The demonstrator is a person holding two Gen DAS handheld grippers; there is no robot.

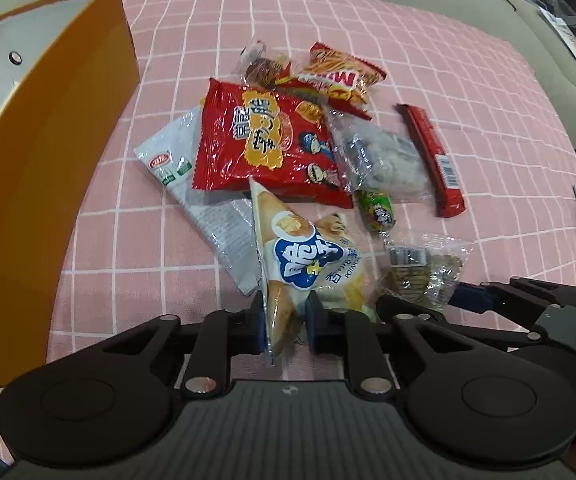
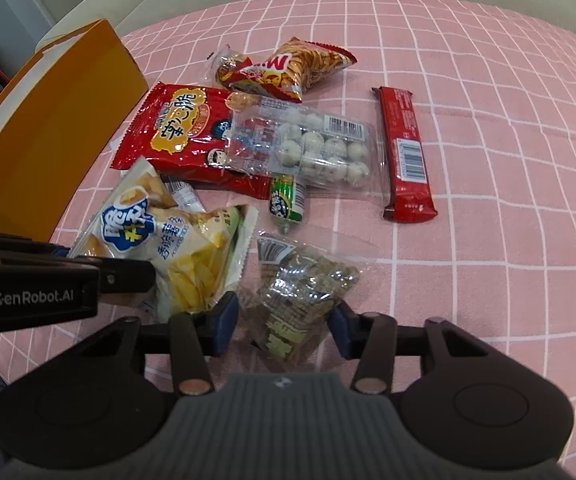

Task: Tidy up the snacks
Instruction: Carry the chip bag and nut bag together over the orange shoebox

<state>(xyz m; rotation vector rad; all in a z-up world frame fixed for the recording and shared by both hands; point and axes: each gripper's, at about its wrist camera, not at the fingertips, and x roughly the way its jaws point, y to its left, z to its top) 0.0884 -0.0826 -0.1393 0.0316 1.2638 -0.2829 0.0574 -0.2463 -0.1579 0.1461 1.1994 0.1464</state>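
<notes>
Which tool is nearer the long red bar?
Right. The right tool straddles the clear packet just below the red bar; the left tool pinches the potato-stick bag, further over toward the orange box.

Each black linkage gripper [image 2: 282, 326] had blue pads [image 2: 224, 320], silver pivot screws behind them, and a ribbed grey housing.

"GenRobot.AI" is showing in pale letters on the black gripper arm [image 2: 36, 298] at the left edge of the right wrist view. Barcodes are showing on the red bar wrapper [image 2: 404, 154] and the clear tray of white balls [image 2: 316, 148]; their digits are too small to read.
</notes>
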